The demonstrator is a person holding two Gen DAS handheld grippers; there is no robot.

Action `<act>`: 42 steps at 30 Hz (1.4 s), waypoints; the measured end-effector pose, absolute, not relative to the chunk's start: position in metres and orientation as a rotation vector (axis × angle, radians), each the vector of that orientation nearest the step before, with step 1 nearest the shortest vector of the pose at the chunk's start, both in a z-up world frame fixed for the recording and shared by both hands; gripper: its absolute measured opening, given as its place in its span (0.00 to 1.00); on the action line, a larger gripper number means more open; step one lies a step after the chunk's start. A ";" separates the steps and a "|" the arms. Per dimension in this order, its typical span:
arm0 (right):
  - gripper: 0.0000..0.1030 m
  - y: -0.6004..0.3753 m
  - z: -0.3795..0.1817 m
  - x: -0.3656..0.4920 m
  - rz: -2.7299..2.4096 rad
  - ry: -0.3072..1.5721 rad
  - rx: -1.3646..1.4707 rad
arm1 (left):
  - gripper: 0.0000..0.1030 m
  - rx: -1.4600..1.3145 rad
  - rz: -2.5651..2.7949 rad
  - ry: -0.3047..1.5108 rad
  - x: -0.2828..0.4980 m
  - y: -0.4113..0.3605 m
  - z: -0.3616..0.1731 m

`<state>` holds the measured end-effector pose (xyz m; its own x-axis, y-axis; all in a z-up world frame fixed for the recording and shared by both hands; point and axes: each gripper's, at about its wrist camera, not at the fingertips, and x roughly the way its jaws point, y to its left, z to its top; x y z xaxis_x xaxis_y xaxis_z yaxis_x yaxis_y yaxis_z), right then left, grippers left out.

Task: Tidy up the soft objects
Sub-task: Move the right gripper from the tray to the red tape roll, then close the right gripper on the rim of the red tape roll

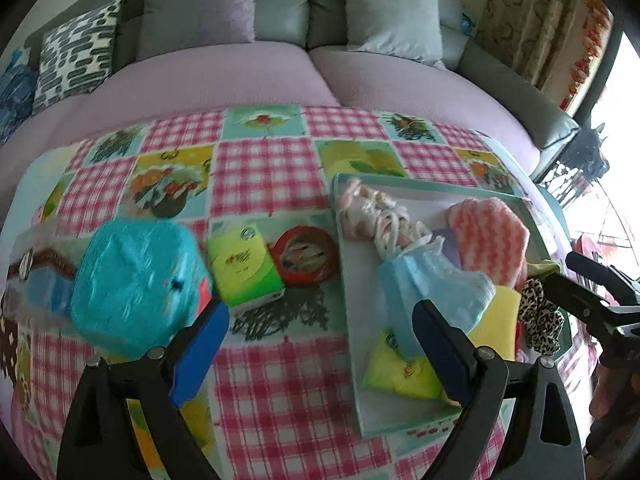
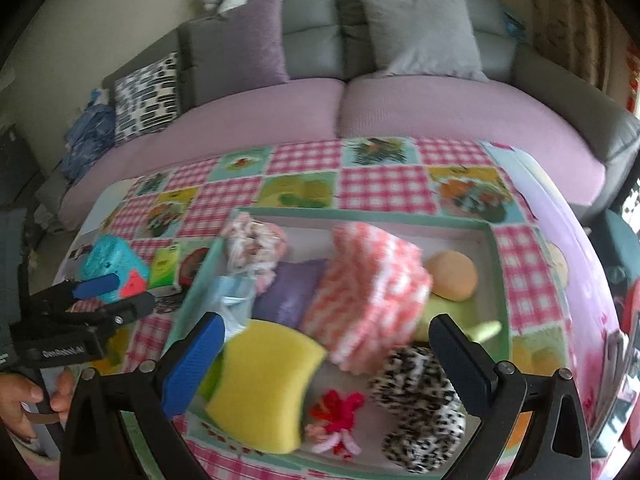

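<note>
A mint-rimmed white tray [image 1: 347, 264] [image 2: 498, 280] on the checked tablecloth holds soft things: a pink-white knit cloth [image 1: 490, 236] [image 2: 372, 292], a yellow sponge [image 2: 264, 380], a leopard scrunchie [image 1: 540, 318] [image 2: 420, 388], a blue cloth [image 1: 432, 288], a purple pad [image 2: 288, 296], a peach ball [image 2: 452, 274] and a red flower tie [image 2: 336, 408]. My left gripper [image 1: 320, 348] is open and empty, over the cloth left of the tray. My right gripper [image 2: 326, 364] is open and empty above the tray's near part; it also shows in the left wrist view [image 1: 576, 280].
Left of the tray lie a green tissue pack [image 1: 244, 264], a red tape ring [image 1: 306, 254] and a turquoise box [image 1: 136, 280]. A grey sofa [image 2: 400, 112] with a lilac seat and cushions stands behind the table. A window is at the right.
</note>
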<state>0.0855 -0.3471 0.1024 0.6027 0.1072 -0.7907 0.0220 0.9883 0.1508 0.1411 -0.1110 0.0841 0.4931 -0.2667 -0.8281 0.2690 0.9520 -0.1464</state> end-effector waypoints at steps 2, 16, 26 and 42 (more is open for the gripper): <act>1.00 -0.338 0.105 0.088 0.076 0.917 0.135 | 0.90 -0.007 -0.321 1.012 0.137 -0.108 0.081; 0.99 -0.285 0.102 0.104 0.230 0.936 0.065 | 0.90 -0.084 -0.269 1.059 0.130 -0.081 0.058; 0.73 -0.242 0.099 0.134 0.371 0.971 -0.009 | 0.90 -0.118 -0.183 1.058 0.122 -0.050 0.052; 0.30 -0.167 0.059 0.183 0.490 1.131 -0.231 | 0.90 -0.154 -0.039 1.086 0.124 -0.002 0.032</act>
